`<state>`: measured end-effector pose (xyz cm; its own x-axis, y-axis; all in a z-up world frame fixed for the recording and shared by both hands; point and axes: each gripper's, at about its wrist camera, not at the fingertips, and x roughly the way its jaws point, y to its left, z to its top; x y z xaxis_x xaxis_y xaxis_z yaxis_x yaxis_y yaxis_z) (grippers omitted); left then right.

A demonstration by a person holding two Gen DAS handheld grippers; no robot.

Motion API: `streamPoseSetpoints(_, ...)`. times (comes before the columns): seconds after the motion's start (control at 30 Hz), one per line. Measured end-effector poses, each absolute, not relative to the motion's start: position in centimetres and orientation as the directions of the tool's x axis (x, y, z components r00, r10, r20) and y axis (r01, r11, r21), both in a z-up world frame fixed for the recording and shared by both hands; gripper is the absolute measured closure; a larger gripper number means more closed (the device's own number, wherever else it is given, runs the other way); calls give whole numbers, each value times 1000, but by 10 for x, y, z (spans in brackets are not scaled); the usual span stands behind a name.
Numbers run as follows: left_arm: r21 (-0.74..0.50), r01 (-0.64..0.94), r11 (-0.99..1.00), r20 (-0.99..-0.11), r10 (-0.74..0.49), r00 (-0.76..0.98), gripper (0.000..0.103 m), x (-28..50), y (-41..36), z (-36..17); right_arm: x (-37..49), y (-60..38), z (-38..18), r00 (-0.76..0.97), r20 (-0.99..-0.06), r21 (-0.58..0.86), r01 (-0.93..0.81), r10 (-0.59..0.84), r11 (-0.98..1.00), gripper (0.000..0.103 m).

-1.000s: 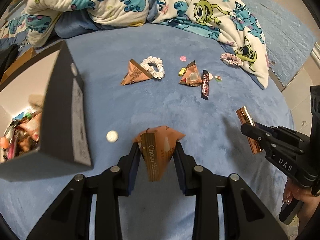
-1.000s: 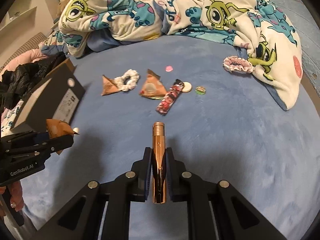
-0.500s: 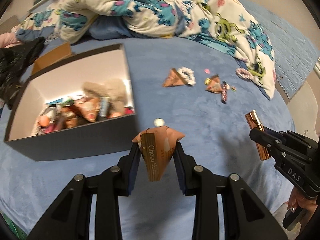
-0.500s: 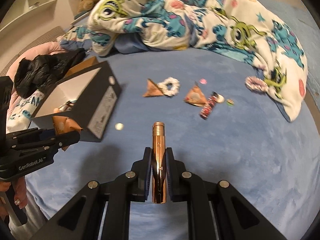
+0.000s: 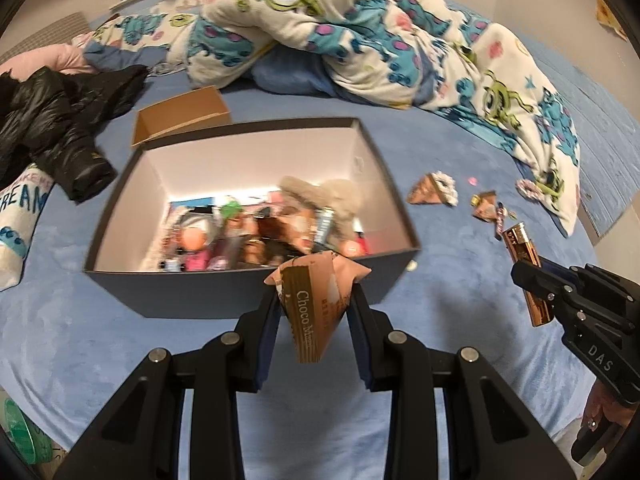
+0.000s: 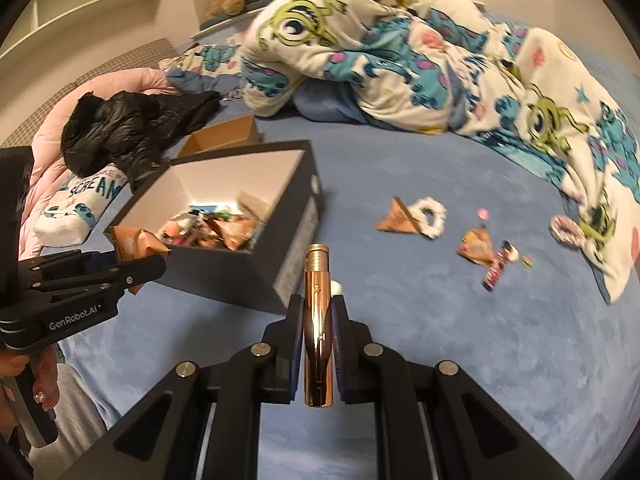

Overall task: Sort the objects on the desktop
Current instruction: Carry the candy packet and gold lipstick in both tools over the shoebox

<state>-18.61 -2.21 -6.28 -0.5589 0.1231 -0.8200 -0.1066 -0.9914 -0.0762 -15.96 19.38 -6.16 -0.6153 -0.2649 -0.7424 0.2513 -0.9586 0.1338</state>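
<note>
My left gripper [image 5: 314, 294] is shut on a brown Choco snack packet [image 5: 314, 308] and holds it just above the near wall of the dark open box [image 5: 192, 296]. The box holds several small items. My right gripper [image 6: 317, 312] is shut on a rose-gold tube [image 6: 317, 320], right of the box [image 6: 296, 216]. In the right wrist view the left gripper [image 6: 144, 266] with its packet [image 6: 136, 242] is at the box's near corner. In the left wrist view the right gripper [image 5: 532, 276] with the tube [image 5: 526, 268] is at the right.
On the blue bedspread lie two more brown packets [image 6: 396, 220] [image 6: 478, 246], a white scrunchie [image 6: 432, 216], a pink scrunchie [image 6: 568, 230], a patterned stick [image 6: 498, 268] and small round bits. A monster-print blanket [image 6: 400, 40], black jacket [image 6: 132, 120] and brown cardboard lid [image 5: 180, 114] lie behind.
Both grippers have moved left toward the box with their loads. The left gripper has come up to the box's near wall, so its open inside is in full view.
</note>
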Motion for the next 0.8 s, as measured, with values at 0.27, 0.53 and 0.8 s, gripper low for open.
streamPoseSetpoints(0.27,-57,-56,-997,-820,78,-568,69,-200,-70,-60,-178,145,-49,-611,-731,131,313,-305,-941,90)
streamPoseSetpoints(0.53,-47,-42,-998,-818,63,-572,69,-228,-96,-63,-202,102,-46,-597,-732,122,358,-327,-926,90)
streamPoseSetpoints(0.8,-62,-26,-998,-827,66,-558,69,-263,-112,-78,-234,66,-59,-564,-752,128,383,-341,-915,90)
